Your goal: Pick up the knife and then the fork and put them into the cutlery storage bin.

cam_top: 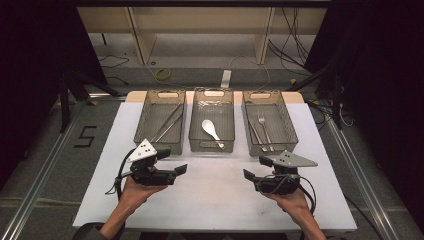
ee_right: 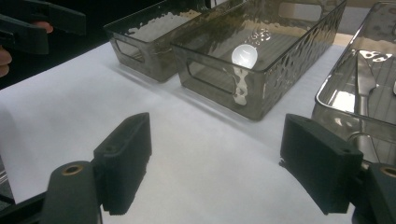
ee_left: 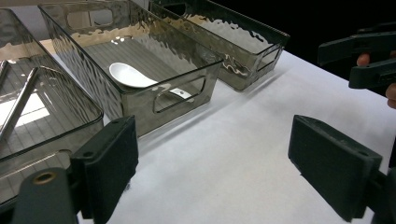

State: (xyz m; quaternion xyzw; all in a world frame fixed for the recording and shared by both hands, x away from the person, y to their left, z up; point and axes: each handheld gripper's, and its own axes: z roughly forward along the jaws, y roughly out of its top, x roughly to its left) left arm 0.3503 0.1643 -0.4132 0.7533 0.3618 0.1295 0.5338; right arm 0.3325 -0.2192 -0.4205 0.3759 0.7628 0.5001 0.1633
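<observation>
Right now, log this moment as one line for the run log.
left gripper: open, empty | right gripper: open, empty | white spoon: middle bin | tongs: left bin | fork, knife: right bin

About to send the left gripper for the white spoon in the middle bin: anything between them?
Only the middle bin's near wall stands between the open left gripper and the white spoon; the table between is bare, so go over the rim.

This looks like a lab for testing. A white-topped table [cam_top: 215,200] stands between black curtains [cam_top: 380,75]. Loose black cables [cam_top: 292,47] lie on the grey floor [cam_top: 200,75].
</observation>
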